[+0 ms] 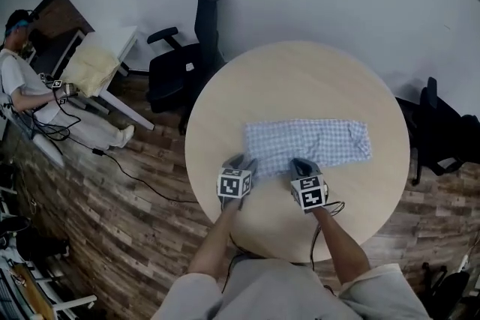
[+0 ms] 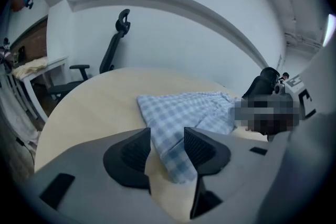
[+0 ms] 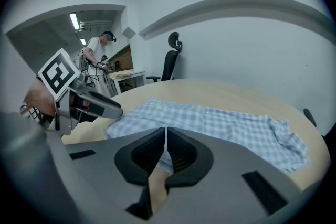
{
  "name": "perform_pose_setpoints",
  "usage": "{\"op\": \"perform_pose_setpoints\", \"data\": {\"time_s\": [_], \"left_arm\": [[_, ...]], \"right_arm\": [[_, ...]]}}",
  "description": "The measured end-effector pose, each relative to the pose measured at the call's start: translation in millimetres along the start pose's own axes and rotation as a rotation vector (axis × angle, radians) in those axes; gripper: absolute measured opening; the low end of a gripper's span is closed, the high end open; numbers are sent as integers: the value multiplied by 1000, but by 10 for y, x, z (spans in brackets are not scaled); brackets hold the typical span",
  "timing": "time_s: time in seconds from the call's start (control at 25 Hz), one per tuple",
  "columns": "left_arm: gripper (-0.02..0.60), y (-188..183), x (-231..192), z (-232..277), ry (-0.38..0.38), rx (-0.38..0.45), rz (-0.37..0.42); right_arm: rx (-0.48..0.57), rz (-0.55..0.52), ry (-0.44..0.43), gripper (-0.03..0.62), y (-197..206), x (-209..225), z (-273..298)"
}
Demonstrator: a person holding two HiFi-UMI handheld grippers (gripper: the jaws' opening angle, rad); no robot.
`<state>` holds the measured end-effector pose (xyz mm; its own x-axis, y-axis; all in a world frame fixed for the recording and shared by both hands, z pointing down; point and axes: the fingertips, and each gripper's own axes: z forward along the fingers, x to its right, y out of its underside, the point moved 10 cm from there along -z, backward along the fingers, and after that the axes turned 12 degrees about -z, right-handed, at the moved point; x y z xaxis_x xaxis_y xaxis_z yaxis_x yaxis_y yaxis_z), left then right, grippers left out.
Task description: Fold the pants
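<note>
The blue checked pants point(image 1: 307, 142) lie flat in a long strip across the round wooden table point(image 1: 300, 71). Both grippers are at the near long edge. My left gripper point(image 1: 240, 163) is at the left end and open; the pants' corner point(image 2: 176, 160) lies loose between its jaws, and the pads stand clear of it. My right gripper point(image 1: 300, 165) is near the middle of that edge. In the right gripper view its jaws point(image 3: 166, 139) are shut, with a thin fold of the pants point(image 3: 226, 123) pinched between them.
A black office chair point(image 1: 187, 64) stands beyond the table's far left. A second dark chair point(image 1: 442, 131) is at the right. A person point(image 1: 30, 86) sits at a white desk point(image 1: 97, 64) on the far left. Cables trail over the wooden floor point(image 1: 112, 221).
</note>
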<state>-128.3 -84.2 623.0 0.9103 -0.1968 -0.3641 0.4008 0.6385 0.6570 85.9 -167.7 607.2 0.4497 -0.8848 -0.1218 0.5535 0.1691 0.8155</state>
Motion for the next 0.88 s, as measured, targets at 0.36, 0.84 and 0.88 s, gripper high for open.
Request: {"op": "perform_pose_setpoints", "data": {"time_s": [0.36, 0.84, 0.88], "left_arm": [[218, 344, -74, 104, 74, -90, -82], [77, 182, -486, -126, 35, -66, -107], [77, 169, -592, -200, 10, -65, -95]], "right_arm": [[-44, -44, -59, 38, -82, -283, 259], [-45, -42, -59, 38, 23, -184, 159], [-34, -39, -67, 38, 0, -207, 167]]}}
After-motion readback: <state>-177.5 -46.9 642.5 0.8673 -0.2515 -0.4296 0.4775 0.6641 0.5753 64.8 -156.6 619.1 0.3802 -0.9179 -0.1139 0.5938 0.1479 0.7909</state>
